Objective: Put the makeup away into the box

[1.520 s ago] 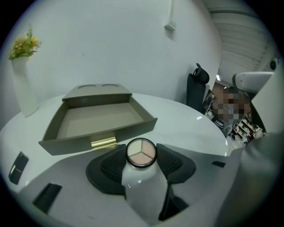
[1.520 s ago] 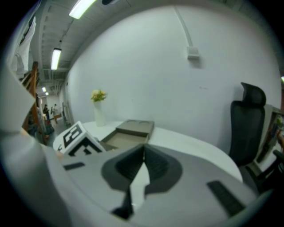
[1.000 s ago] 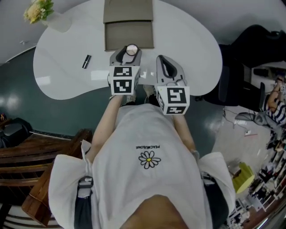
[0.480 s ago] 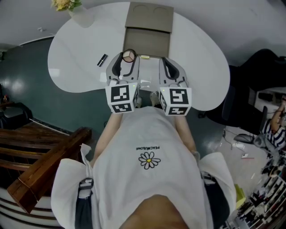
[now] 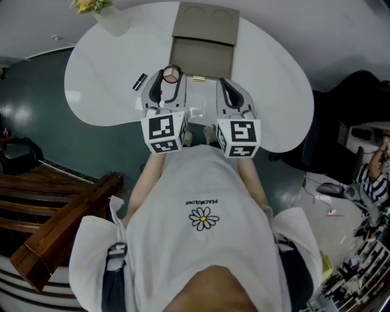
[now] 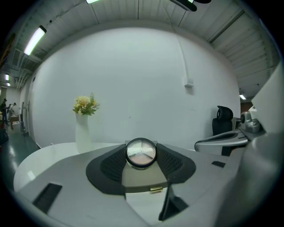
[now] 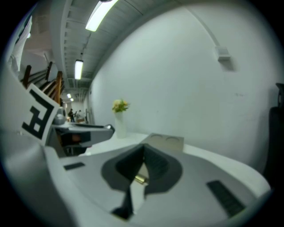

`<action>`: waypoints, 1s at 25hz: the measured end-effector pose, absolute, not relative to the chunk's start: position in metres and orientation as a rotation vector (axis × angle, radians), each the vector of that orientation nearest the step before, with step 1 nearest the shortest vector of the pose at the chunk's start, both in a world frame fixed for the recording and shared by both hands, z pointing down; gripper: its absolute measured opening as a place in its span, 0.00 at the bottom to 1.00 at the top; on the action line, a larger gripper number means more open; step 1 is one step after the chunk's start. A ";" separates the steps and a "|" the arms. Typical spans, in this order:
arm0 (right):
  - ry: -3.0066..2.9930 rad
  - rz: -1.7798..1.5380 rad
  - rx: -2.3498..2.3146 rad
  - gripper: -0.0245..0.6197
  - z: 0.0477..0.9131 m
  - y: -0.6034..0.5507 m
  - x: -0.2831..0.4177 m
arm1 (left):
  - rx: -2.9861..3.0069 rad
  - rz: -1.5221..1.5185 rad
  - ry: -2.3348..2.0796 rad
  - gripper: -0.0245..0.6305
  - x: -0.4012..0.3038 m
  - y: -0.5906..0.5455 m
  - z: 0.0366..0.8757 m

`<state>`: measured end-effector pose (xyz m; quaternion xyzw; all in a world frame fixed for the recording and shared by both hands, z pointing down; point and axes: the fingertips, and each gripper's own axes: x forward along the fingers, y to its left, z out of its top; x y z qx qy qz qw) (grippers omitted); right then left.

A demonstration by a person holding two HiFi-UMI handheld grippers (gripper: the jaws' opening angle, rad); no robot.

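I'm holding the round compact [image 6: 141,153] pinched between the pads of the left gripper [image 5: 171,75], off the table, right at the near left corner of the open box [image 5: 201,56]. It's round, so there is no long axis to call, and its clear face is tilting up and back toward me. The right gripper [image 5: 230,92] is riding alongside with its jaws together on nothing. Just ahead of both tools, the box is sitting on a white curved table [image 5: 274,79] over a teal floor [image 5: 36,122]. One black tube [image 5: 139,81] is lying slantwise off to the left of the left tool. One vase of flowers [image 5: 100,15] is standing far ahead and left. Wooden stairs [image 5: 55,213] are showing behind me on the left.
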<state>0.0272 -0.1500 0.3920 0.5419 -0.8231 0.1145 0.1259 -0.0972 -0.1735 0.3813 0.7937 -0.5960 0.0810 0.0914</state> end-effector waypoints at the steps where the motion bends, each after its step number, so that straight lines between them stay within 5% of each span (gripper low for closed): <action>1: -2.389 0.339 1.582 0.08 0.393 -0.150 0.029 | 2.358 0.267 -1.748 0.38 -0.094 -0.179 0.386; 13: -2.267 0.458 1.687 0.08 0.416 -0.134 0.069 | 2.196 0.807 -1.323 0.38 -0.066 -0.252 0.527; 25: -2.209 0.529 1.729 0.08 0.430 -0.132 0.091 | 2.066 1.105 -1.110 0.38 -0.057 -0.264 0.571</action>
